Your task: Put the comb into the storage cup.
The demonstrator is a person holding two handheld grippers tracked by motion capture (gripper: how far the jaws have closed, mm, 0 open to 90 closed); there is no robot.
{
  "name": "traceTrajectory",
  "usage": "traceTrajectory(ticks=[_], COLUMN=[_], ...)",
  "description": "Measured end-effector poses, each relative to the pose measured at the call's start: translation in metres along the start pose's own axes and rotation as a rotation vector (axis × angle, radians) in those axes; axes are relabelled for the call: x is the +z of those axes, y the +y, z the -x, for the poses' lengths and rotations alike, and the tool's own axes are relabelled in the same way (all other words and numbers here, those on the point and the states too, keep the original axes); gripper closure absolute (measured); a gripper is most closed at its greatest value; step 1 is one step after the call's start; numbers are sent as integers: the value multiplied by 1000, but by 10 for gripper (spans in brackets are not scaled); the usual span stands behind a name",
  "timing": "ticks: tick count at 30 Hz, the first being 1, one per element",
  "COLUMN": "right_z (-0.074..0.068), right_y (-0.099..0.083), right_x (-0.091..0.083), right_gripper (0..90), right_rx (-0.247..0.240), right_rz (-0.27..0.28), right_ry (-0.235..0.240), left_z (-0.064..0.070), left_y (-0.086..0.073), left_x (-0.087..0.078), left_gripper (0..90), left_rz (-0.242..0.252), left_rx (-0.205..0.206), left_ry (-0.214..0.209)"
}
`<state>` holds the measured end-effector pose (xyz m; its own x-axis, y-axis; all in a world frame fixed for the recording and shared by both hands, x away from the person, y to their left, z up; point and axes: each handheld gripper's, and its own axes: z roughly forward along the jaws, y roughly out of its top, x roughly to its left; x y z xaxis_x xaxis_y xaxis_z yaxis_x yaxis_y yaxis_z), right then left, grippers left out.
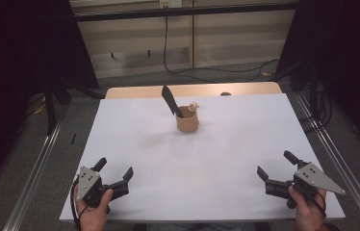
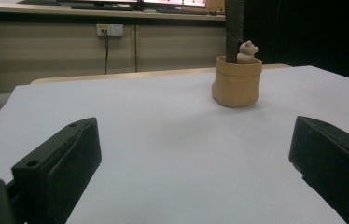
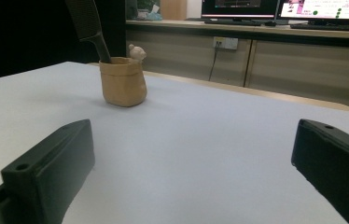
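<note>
A small tan pouch-like holder (image 1: 187,122) stands upright on the white table top (image 1: 197,159), toward the far middle. A black comb (image 1: 170,100) leans out of it to the left, and a small pale bear figure (image 1: 194,105) pokes up at its right rim. The holder (image 2: 236,82) stands ahead and right of the left jaws, with the bear (image 2: 247,51) on top. The holder (image 3: 122,81) and comb (image 3: 88,25) are ahead and left of the right jaws. My left gripper (image 1: 115,168) rests open at the near left. My right gripper (image 1: 274,164) rests open at the near right. Both are empty.
The white sheet covers a wooden table whose far edge (image 1: 192,90) shows bare. Metal rails (image 1: 38,163) run along both sides on the floor. Cables (image 1: 216,70) lie on the floor beyond. A counter with monitors (image 3: 280,9) stands behind.
</note>
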<state>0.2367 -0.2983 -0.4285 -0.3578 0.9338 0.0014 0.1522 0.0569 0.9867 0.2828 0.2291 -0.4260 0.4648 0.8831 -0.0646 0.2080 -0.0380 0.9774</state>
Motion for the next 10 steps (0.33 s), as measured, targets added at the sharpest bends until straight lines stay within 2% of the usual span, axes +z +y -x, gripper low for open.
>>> traceTrajectory(ticks=[10], right_z=[0], right_y=[0], right_x=[2], right_gripper=[0], right_rx=[4], right_rz=[12], right_ry=[2], left_z=[-1], left_y=[1], left_x=[2], left_gripper=[24], left_rz=[2], left_rx=[-2], left_ry=[-10])
